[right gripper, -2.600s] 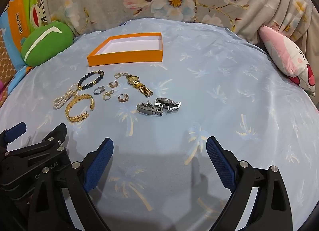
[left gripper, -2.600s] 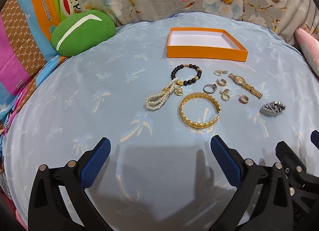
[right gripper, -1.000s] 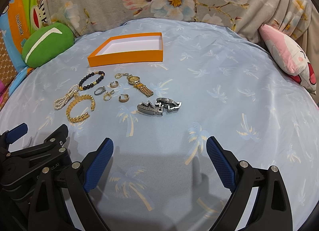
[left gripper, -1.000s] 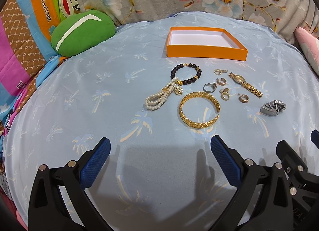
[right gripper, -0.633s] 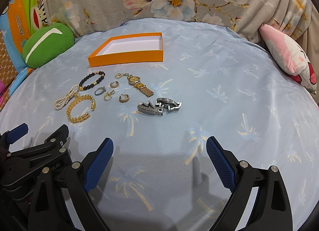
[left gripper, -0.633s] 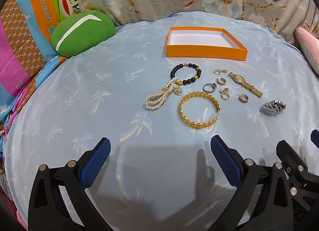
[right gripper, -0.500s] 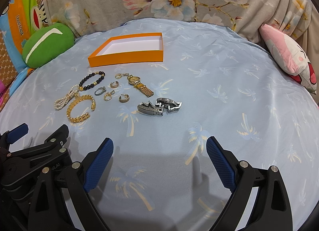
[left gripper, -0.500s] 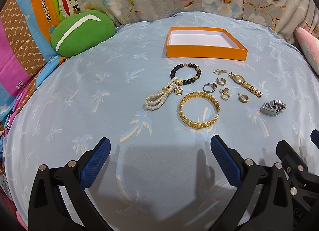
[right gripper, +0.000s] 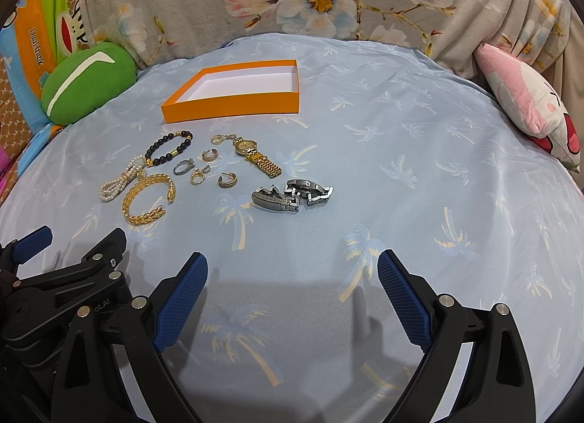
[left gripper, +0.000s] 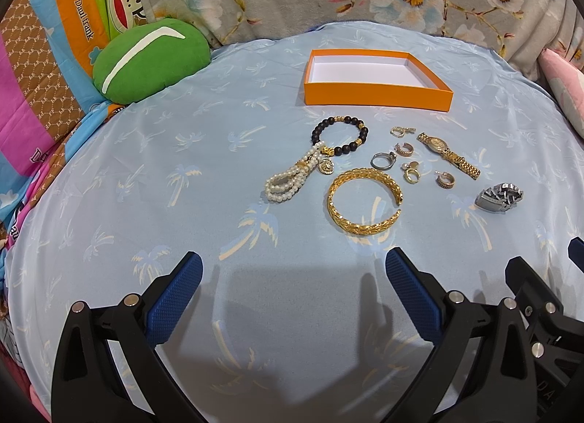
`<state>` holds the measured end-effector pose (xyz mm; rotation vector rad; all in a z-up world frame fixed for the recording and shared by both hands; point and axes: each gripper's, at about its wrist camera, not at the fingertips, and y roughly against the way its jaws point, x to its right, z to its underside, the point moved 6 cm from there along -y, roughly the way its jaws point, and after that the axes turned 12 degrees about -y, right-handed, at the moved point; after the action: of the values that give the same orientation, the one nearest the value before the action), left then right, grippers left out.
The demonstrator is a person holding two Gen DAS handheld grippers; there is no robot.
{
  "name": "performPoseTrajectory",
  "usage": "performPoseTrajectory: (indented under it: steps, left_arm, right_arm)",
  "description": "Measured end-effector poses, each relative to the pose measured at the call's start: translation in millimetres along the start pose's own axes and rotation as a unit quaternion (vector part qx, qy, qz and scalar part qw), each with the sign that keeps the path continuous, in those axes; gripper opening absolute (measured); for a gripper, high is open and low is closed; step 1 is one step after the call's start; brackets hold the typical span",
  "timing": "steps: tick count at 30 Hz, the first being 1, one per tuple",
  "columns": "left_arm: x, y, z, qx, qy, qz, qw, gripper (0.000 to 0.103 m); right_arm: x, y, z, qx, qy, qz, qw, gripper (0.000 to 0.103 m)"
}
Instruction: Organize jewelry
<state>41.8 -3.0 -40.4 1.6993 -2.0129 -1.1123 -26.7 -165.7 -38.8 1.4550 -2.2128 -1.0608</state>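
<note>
Hovering over the near edge of the bed [left gripper: 109,182], left gripper [left gripper: 292,289] and right gripper [right gripper: 292,288] both spread wide, empty. Jewelry sits mid-bed, just in front of the empty orange box [left gripper: 376,96]. Gold bangle [left gripper: 364,200] looks stiff, light, slippery; pinch its band edge-on, gap faces right. Gold watch [right gripper: 257,157] lies diagonal, strap toward the near-right.

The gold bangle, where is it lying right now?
The gold bangle lies on the blue sheet in the left wrist view, right of the pearl strand, nearer the camera than the silver ring.
</note>
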Motion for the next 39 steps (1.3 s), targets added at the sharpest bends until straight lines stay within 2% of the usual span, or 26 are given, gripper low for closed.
performPoseTrajectory:
  steps: [12,18,23,27,31,34,39]
  left_arm:
    - [-0.2,2.3,-0.6,-0.001,0.006,0.002,1.0,0.098]
    - [-11.9,-3.2,4.4,-0.013,0.03,0.028,0.9991,0.098]
    - [-30.5,-10.1,10.5,-0.026,0.036,0.049,0.9978,0.098]
    - [-45.6,-12.9,6.4,-0.024,0.028,0.033,0.9988,0.098]
    - [-53.3,-16.7,-0.1,-0.029,0.051,0.06,0.9965,0.098]
    - [-45.3,-18.5,-11.4,-0.026,0.058,0.087,0.9941,0.098]
    - [-14.7,-20.7,-30.6,-0.019,0.026,0.094,0.995,0.098]
  right_arm:
    - [1.1,-0.8,1.7,-0.003,-0.003,-0.008,1.0,0.092]
    - [-1.8,-3.2,1.1,-0.021,0.004,-0.047,0.999,0.092]
    - [0.5,-12.8,-3.8,-0.033,0.036,-0.049,0.998,0.092]
    - [9.9,-22.8,-12.7,-0.05,0.019,-0.059,0.997,0.091]
    - [14.3,-28.9,-20.0,-0.061,-0.013,-0.075,0.995,0.086]
    - [16.1,-31.7,-23.6,-0.054,-0.009,-0.061,0.997,0.086]
    - [21.1,-31.8,-28.4,-0.042,0.003,-0.041,0.998,0.086]
